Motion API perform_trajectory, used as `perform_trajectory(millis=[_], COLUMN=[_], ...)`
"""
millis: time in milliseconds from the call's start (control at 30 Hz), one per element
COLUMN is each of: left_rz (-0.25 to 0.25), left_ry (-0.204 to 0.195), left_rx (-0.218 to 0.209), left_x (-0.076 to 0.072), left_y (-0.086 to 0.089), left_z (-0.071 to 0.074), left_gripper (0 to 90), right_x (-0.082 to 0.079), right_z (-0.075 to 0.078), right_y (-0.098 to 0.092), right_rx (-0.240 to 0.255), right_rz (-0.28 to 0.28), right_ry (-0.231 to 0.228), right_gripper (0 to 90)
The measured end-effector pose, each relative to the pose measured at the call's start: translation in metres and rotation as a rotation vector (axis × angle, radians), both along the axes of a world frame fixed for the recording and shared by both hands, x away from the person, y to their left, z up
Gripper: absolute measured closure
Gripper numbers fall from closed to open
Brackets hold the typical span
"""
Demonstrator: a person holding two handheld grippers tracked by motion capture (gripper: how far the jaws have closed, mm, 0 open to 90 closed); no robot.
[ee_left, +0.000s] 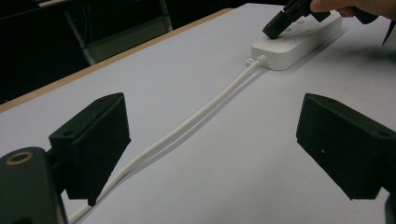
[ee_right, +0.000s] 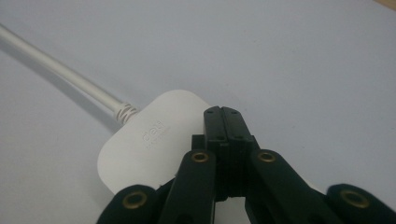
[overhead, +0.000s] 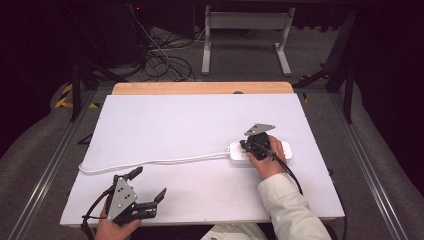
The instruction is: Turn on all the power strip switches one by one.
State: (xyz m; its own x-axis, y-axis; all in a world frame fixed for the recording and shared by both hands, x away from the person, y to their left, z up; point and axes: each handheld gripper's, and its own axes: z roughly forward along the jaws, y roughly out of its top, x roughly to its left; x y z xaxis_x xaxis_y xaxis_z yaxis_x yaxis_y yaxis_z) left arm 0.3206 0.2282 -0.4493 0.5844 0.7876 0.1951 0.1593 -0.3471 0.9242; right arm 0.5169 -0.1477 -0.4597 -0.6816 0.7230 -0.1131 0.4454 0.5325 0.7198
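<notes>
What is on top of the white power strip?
The shut right gripper rests its tips on the power strip near the cable end. The hand covers the strip's middle, so its sockets there cannot be seen.

Most of the white table top (overhead: 165, 120) lies bare, so a hand could sweep freely across its far half and its left side. Two things break it up. The white cable (overhead: 150, 162) runs low across the middle, from the left edge to the power strip (overhead: 239, 153) at the right. Over that strip the right gripper (overhead: 248, 146) sits with jaws pressed together. The left gripper (overhead: 147, 185), jaws wide apart, takes the near left corner, just short of the cable.
</notes>
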Motion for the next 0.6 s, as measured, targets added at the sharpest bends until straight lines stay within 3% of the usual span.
perform_trajectory(millis=[100, 167, 233, 500, 600], left_rz=[0.0, 0.0, 0.002, 0.001, 0.0], left_ry=[0.01, 0.009, 0.007, 0.0, 0.01], left_rx=[-0.012, -0.01, -0.008, -0.005, -0.011], left_x=[0.001, 0.002, 0.002, 0.001, 0.001], left_y=[0.0, 0.001, 0.001, 0.001, 0.001], left_z=[0.0, 0.0, 0.0, 0.0, 0.0], left_gripper=[10.1, 10.1, 10.1, 10.1, 10.1], right_x=[-0.003, -0.008, -0.011, -0.015, -0.014], right_z=[0.004, 0.016, 0.026, 0.03, 0.03], right_y=[-0.003, -0.006, -0.009, -0.013, -0.016], right_rx=[0.02, 0.098, 0.137, 0.143, 0.122], right_rz=[0.007, 0.021, 0.022, 0.013, 0.003], right_ry=[-0.033, -0.078, -0.094, -0.099, -0.101], right_gripper=[90.0, 90.0, 90.0, 90.0, 90.0])
